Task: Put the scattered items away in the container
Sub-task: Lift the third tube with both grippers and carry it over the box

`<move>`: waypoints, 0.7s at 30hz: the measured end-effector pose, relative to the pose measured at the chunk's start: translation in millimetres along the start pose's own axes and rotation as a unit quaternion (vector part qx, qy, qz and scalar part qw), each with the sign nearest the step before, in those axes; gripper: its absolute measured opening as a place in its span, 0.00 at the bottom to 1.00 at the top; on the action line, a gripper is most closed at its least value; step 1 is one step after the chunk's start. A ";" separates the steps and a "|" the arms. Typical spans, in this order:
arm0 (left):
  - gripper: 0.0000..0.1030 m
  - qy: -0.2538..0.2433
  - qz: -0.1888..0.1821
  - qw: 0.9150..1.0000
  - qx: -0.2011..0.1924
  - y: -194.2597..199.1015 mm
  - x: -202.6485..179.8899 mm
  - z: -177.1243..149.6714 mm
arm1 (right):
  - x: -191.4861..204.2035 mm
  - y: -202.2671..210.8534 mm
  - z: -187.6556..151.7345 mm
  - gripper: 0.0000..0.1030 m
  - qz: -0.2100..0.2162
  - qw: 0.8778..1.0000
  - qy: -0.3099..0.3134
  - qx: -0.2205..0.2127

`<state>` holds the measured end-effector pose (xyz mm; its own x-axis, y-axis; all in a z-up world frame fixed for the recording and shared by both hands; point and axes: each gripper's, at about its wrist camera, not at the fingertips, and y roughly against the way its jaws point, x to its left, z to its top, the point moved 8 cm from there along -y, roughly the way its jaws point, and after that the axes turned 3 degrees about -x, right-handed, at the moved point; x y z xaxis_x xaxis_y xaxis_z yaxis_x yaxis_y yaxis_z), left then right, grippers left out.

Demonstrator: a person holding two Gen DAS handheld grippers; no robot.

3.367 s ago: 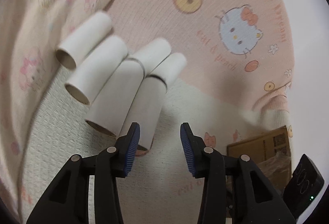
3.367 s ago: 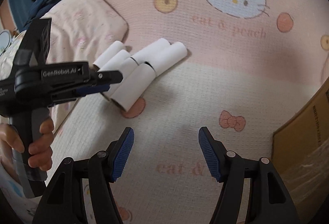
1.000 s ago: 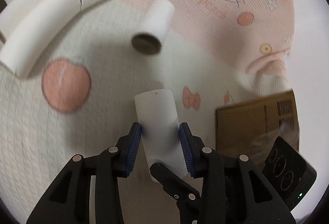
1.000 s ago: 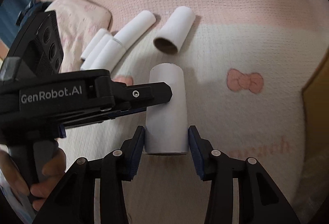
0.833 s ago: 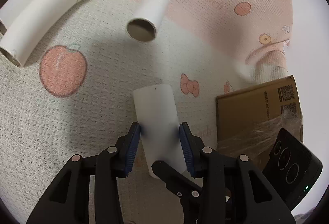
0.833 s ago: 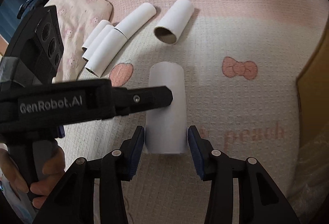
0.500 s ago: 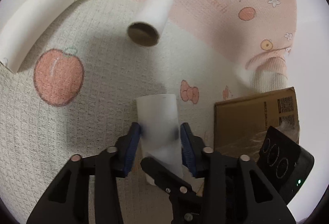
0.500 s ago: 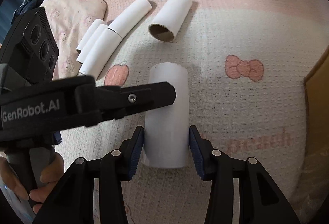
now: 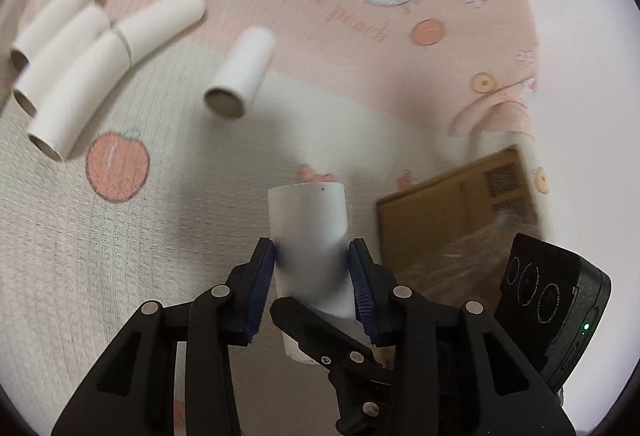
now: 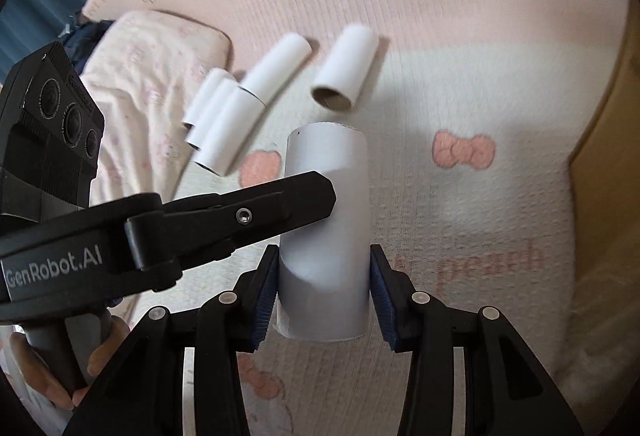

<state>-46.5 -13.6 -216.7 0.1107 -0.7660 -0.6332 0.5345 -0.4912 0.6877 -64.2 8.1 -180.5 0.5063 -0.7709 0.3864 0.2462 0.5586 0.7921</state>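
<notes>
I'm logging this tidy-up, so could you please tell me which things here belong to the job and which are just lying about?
Job:
- held tube
- lone tube
- tube cluster
- cardboard box

Lying about:
- blanket
- pillow

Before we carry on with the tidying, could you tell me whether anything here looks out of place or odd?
Yes: both the left gripper and the right gripper are clamped on the same cardboard tube, which needs only one. Five more tubes still lie loose on the blanket, one apart from the cluster, outside the cardboard box.
</notes>
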 end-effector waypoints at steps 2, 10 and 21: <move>0.41 -0.012 -0.006 1.000 -0.014 15.1 -15.2 -0.5 | 5.0 18.9 1.2 0.40 0.001 1.000 0.009 -0.017; 0.48 -0.053 -0.018 0.997 -0.049 46.9 -81.3 -7.8 | 23.9 102.8 9.3 0.40 -0.046 0.990 0.086 -0.097; 0.47 -0.126 -0.051 0.990 -0.029 53.7 -154.4 -1.1 | -2.5 168.7 27.2 0.40 -0.036 0.989 0.030 -0.143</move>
<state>-34.0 78.7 -82.4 -0.1548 -0.7970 -0.5838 0.5807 -0.5515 0.5989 -46.4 95.9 -34.9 0.5241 -0.7977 0.2983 0.5033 0.5727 0.6470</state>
